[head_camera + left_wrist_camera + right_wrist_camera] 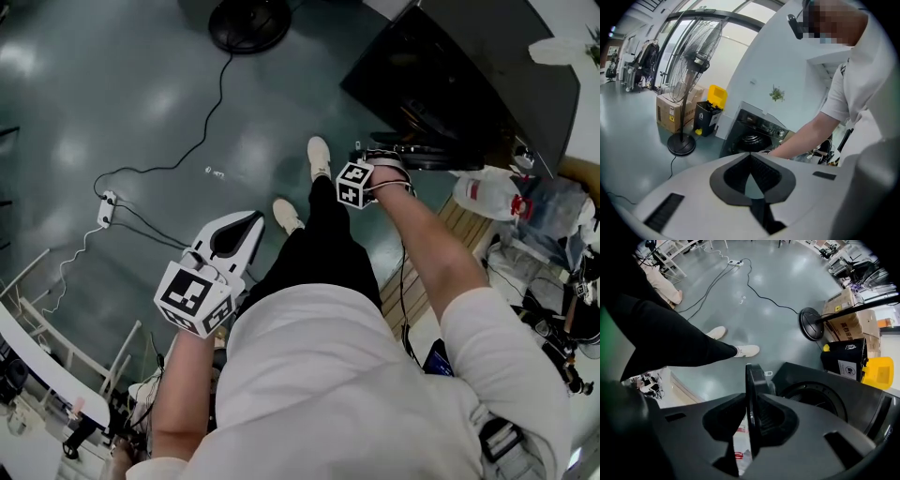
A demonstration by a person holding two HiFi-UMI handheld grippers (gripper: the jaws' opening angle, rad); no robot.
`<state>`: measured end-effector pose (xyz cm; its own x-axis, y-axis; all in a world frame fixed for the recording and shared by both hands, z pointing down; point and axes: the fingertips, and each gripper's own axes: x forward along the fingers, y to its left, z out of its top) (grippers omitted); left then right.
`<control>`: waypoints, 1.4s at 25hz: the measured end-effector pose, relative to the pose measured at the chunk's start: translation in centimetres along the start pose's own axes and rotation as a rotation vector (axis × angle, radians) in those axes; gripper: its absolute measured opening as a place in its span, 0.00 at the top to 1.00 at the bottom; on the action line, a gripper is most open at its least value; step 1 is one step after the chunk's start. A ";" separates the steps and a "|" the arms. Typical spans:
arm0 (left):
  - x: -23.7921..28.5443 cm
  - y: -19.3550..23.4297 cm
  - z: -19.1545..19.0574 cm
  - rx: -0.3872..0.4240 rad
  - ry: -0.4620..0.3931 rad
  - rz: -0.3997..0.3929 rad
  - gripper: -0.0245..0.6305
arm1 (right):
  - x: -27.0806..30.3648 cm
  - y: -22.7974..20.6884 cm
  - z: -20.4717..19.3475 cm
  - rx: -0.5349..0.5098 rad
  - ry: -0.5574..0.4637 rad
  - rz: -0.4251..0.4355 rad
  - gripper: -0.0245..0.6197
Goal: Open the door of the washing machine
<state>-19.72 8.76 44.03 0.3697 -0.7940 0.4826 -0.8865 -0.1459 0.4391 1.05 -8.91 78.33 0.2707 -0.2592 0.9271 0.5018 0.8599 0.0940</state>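
The washing machine's door (752,376) stood swung out from the black washing machine (862,404), seen edge-on as a thin dark panel in the right gripper view, with the round drum opening (816,397) exposed just beside it. The right gripper (751,399) had the door's rim clamped between its fingers (774,422), which pressed on the panel from both sides. From the head view the machine sat on the grey floor (141,84) ahead and to the right of the person, whose right arm reached down toward it. The left gripper (246,225), white, hung well apart over the floor on the person's other side; its fingers (766,176) met at the tips with nothing between them. Two white shoes (319,155) stood on the floor between the grippers. A pedestal fan (689,70) rose near the machine, its black cable (220,94) trailing across the floor to a white power strip (106,208). Cardboard boxes (846,310) and a black bin with a yellow lid (851,361) stood behind the fan's base, and a plastic bottle (487,192) lay to the machine's right.
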 end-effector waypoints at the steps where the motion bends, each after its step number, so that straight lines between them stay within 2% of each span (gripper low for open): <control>1: 0.0 -0.2 -0.2 0.005 0.007 -0.010 0.94 | 0.0 0.6 -0.1 -0.008 0.002 0.004 0.83; 8: 1.4 -2.1 -1.6 0.034 0.052 -0.091 0.94 | -0.1 5.1 -0.9 -0.086 -0.005 0.031 0.85; 18: 5.0 -5.0 -0.8 0.089 0.089 -0.191 0.94 | -0.2 11.1 -2.8 -0.173 -0.006 0.067 0.85; 23: 5.9 -6.6 -0.8 0.130 0.111 -0.233 0.94 | -0.2 13.8 -3.7 -0.208 -0.010 0.078 0.85; 32: 6.6 -8.2 -1.2 0.156 0.135 -0.271 0.94 | -0.1 18.1 -5.7 -0.262 -0.004 0.094 0.85; 35: 6.8 -9.2 -1.6 0.201 0.162 -0.305 0.94 | 0.1 19.2 -6.2 -0.274 0.002 0.101 0.85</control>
<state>-8.63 5.68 44.47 0.6496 -0.5951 0.4731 -0.7598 -0.4863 0.4316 15.78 4.82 77.95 0.3320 -0.1795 0.9260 0.6755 0.7305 -0.1006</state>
